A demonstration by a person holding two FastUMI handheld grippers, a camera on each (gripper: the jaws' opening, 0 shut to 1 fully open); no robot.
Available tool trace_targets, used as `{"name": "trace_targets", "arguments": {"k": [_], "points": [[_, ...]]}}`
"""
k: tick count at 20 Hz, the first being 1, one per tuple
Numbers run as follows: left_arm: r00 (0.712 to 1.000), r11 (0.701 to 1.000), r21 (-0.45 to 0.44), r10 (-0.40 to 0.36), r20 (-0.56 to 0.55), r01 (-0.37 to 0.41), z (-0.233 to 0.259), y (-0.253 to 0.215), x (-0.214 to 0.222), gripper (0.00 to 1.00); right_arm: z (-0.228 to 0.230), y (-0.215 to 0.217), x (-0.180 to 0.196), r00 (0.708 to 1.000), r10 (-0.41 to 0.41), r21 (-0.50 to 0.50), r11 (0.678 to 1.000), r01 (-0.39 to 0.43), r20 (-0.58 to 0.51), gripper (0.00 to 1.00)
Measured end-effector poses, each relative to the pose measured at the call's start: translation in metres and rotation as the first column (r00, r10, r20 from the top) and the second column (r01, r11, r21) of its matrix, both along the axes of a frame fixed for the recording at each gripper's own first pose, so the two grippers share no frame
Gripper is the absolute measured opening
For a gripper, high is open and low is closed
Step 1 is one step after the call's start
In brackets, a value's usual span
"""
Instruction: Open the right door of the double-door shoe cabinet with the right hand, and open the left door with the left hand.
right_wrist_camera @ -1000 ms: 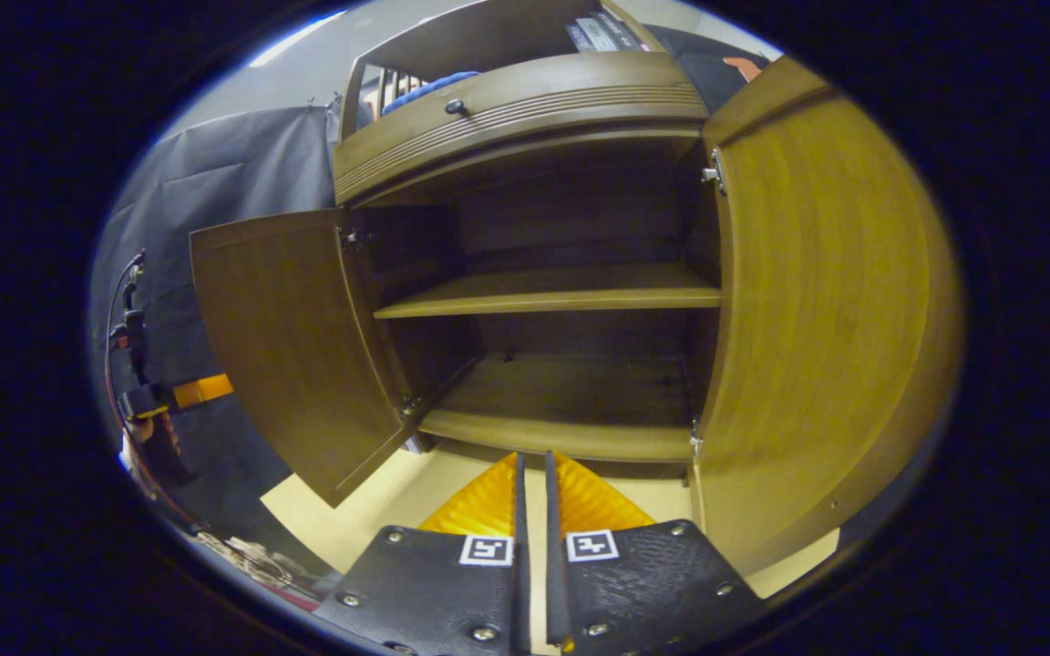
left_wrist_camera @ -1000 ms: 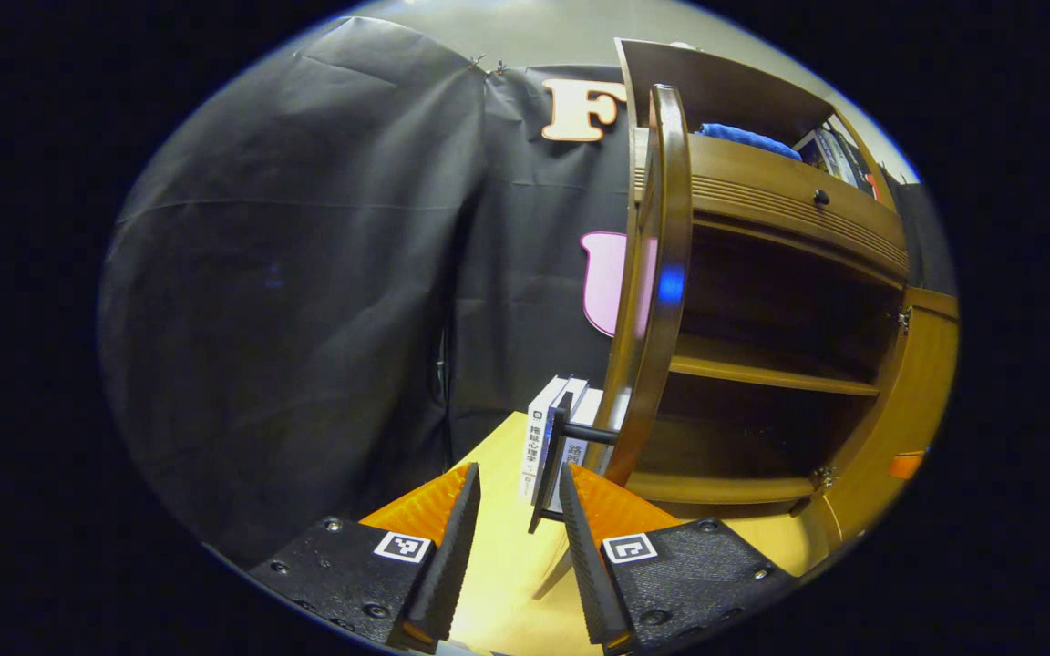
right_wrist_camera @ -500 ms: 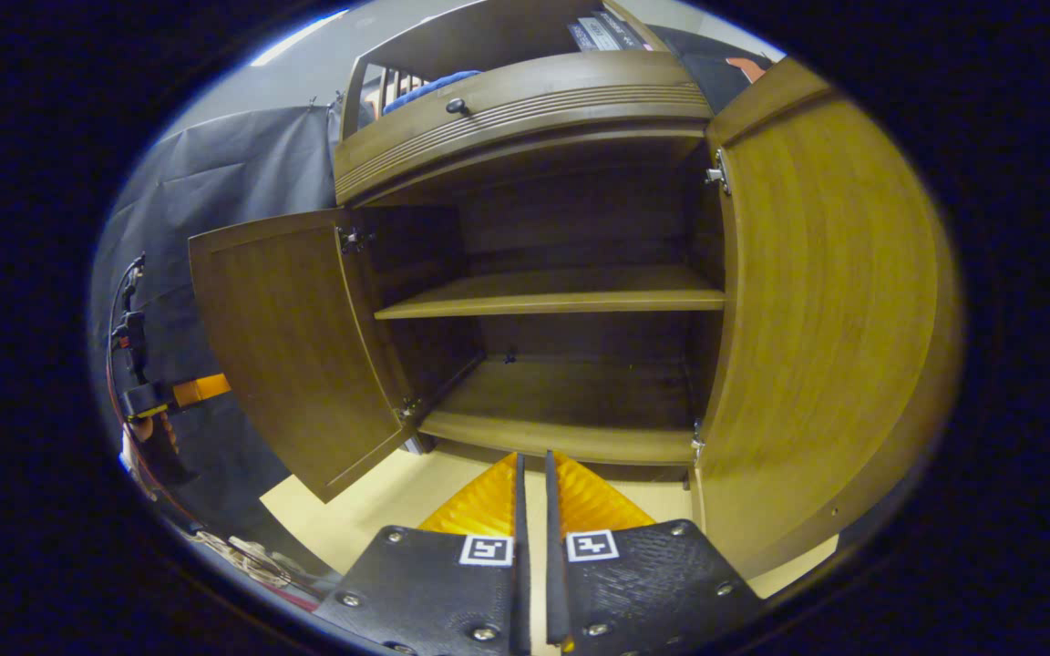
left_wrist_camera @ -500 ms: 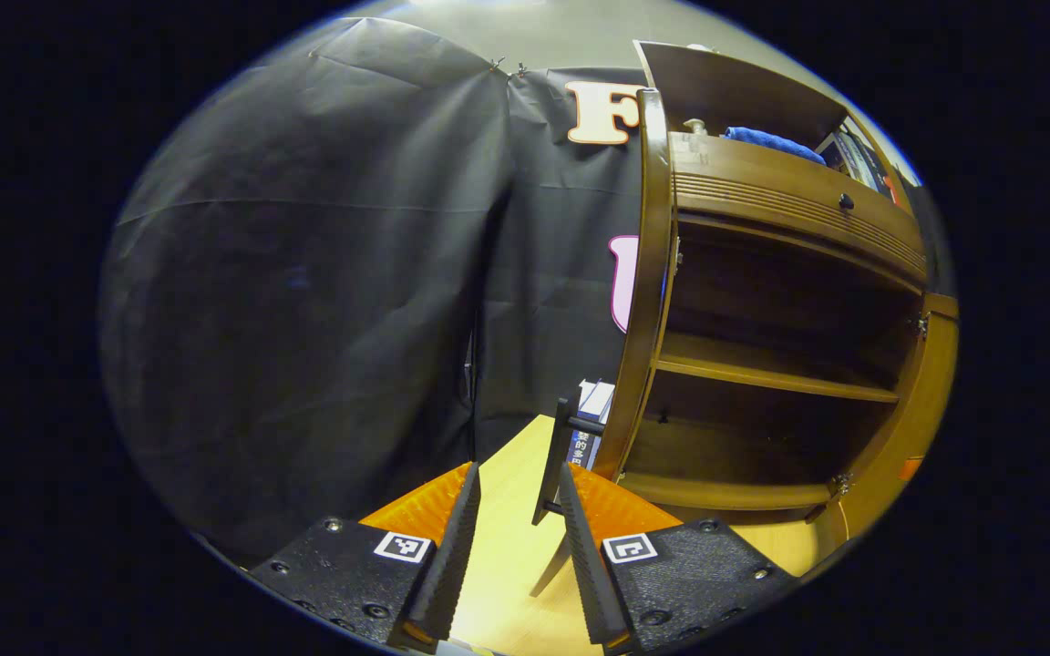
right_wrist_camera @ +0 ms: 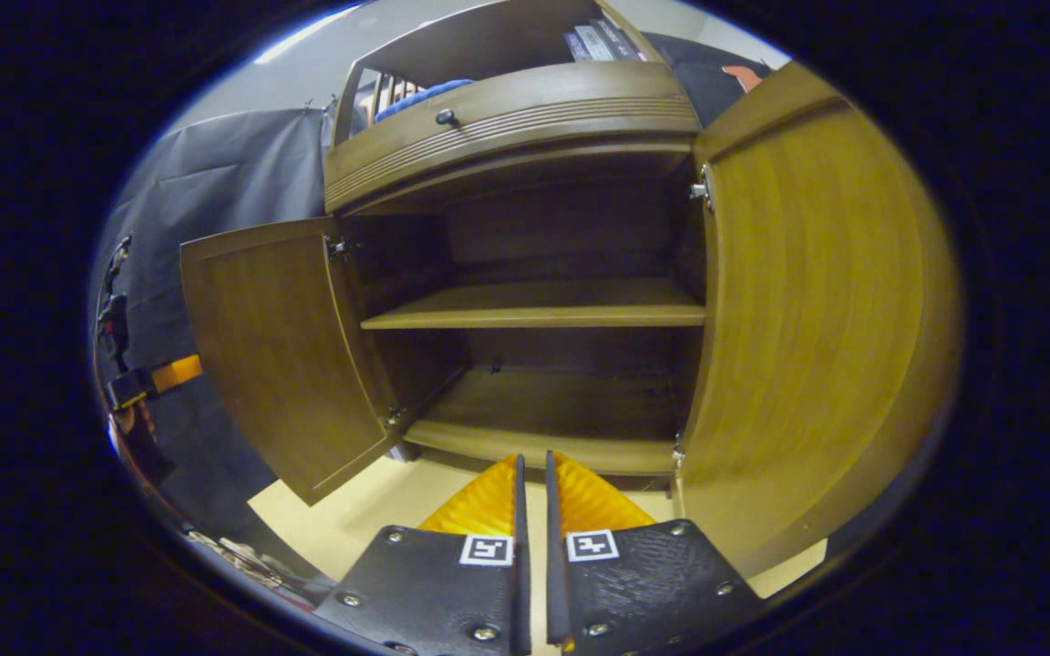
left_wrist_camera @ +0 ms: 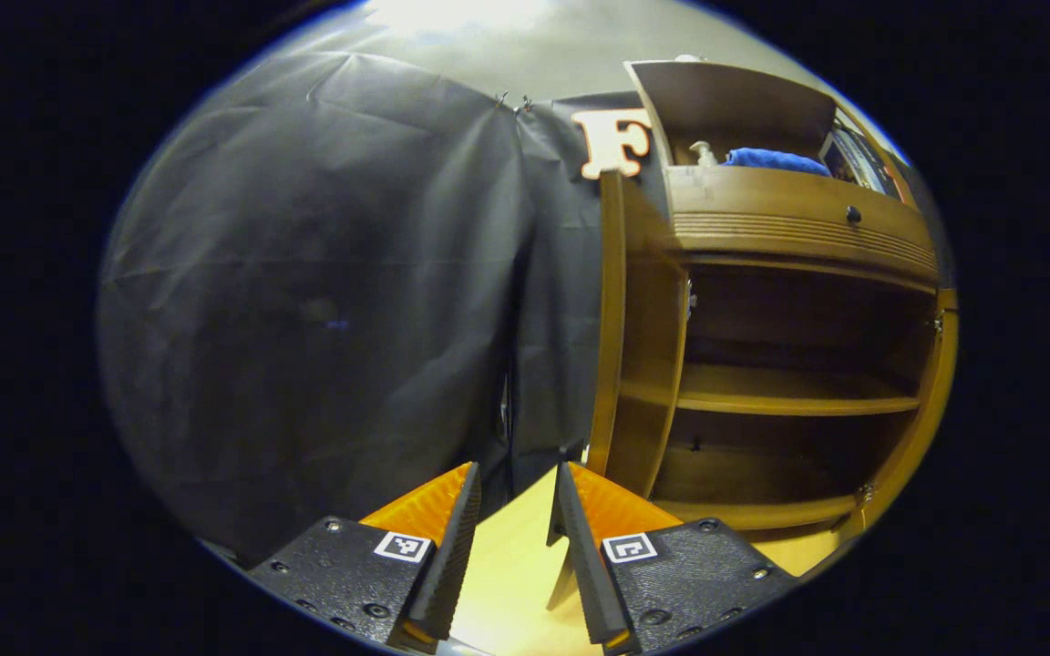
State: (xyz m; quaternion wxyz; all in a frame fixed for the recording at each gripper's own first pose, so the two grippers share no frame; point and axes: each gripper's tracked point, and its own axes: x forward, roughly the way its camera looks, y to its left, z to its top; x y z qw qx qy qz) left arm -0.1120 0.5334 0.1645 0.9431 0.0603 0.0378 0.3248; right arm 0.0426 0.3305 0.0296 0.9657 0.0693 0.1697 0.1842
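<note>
The left gripper (left_wrist_camera: 514,510) hangs open and empty beside the swung-out left door (right_wrist_camera: 279,355), the right gripper (right_wrist_camera: 531,497) is closed on nothing facing the right door (right_wrist_camera: 817,310), so both doors look open; only backing away seems left.

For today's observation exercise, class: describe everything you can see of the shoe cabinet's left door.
The left door is a brown panel that looks like wood, with a faint vertical grain and a slightly paler border along its edges. It stands swung wide open, inner face showing in the right gripper view, hung on two metal hinges at its top and bottom corners beside the cabinet opening. The left gripper view catches it nearly edge-on. Its lower edge hangs just above the pale floor. No gripper touches it.
</note>
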Motion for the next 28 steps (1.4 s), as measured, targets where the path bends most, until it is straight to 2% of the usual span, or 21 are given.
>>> {"name": "trace_targets", "arguments": {"k": [4,8,11,12,13,16,17,19,21,23,24,28], "points": [[0.993,0.991,0.087,-0.103,0.066,0.097,0.052,-0.048,0.025,0.54,0.038,-0.007,0.005,0.996,-0.027,-0.026,0.999,0.029,0.090,0.07],[0.960,0.963,0.056,-0.269,0.081,0.265,0.058,-0.105,0.075,0.54,0.086,-0.011,0.013,0.982,-0.067,-0.011,0.997,0.070,0.179,0.07],[0.914,0.916,0.028,-0.400,0.063,0.399,0.049,-0.149,0.098,0.54,0.110,-0.016,0.010,0.964,-0.115,0.006,0.993,0.117,0.239,0.07],[0.894,0.896,0.022,-0.445,0.056,0.444,0.045,-0.165,0.102,0.60,0.117,-0.017,0.010,0.958,-0.135,0.017,0.991,0.135,0.253,0.07],[0.873,0.874,0.022,-0.485,0.048,0.485,0.044,-0.181,0.107,0.48,0.122,-0.020,0.011,0.952,-0.156,0.031,0.988,0.154,0.264,0.07],[0.817,0.818,0.031,-0.575,0.041,0.574,0.047,-0.223,0.131,0.48,0.133,-0.031,0.003,0.935,-0.214,0.067,0.977,0.203,0.282,0.11],[0.803,0.805,0.034,-0.593,0.047,0.592,0.049,-0.234,0.136,0.60,0.135,-0.037,0.002,0.928,-0.234,0.076,0.972,0.222,0.288,0.16],[0.766,0.768,0.022,-0.640,0.058,0.640,0.047,-0.262,0.145,0.72,0.135,-0.047,-0.002,0.920,-0.258,0.072,0.966,0.247,0.296,0.46],[0.747,0.749,0.018,-0.662,0.065,0.663,0.046,-0.280,0.149,0.83,0.136,-0.057,-0.006,0.910,-0.274,0.061,0.961,0.268,0.310,0.76],[0.727,0.730,0.019,-0.682,0.072,0.683,0.046,-0.294,0.155,0.94,0.139,-0.064,-0.008,0.900,-0.292,0.069,0.956,0.285,0.323,0.97],[0.717,0.720,0.017,-0.693,0.075,0.694,0.046,-0.301,0.157,0.94,0.139,-0.066,-0.009,0.897,-0.298,0.074,0.954,0.290,0.326,1.00],[0.691,0.694,0.000,-0.717,0.092,0.720,0.046,-0.317,0.164,0.94,0.138,-0.071,-0.008,0.889,-0.317,0.077,0.948,0.309,0.330,0.97]]}}
